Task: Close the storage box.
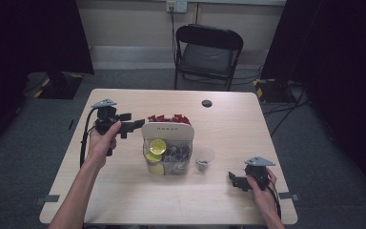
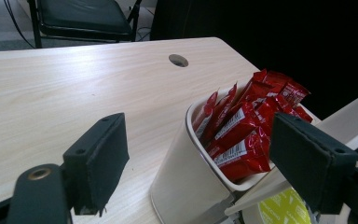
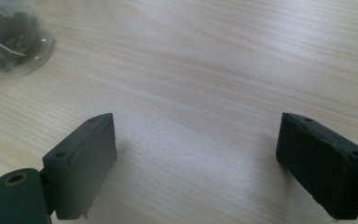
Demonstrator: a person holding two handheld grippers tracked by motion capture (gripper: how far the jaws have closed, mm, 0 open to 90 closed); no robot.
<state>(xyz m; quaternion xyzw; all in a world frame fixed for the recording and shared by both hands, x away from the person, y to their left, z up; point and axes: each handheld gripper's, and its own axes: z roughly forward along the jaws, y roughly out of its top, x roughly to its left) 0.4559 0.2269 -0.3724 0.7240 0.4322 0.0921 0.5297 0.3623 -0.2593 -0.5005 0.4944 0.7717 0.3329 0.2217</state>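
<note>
A white organiser (image 1: 167, 130) stands mid-table. Its back compartment holds several red sachets (image 1: 167, 118), its clear front part holds yellow-lidded pods (image 1: 157, 146) and dark capsules (image 1: 178, 153). My left gripper (image 1: 129, 126) hovers open just left of the organiser, jaws pointing at it. In the left gripper view the white cup wall (image 2: 182, 172) and red sachets (image 2: 242, 135) lie between the spread jaws. A small clear cup (image 1: 204, 159) with dark contents stands right of the organiser. My right gripper (image 1: 235, 181) rests open near the front right edge, over bare wood (image 3: 196, 116).
A round cable hole (image 1: 207, 103) sits in the tabletop behind the organiser. A black folding chair (image 1: 207, 52) stands beyond the far edge. The clear cup (image 3: 9, 37) shows at the top left of the right gripper view.
</note>
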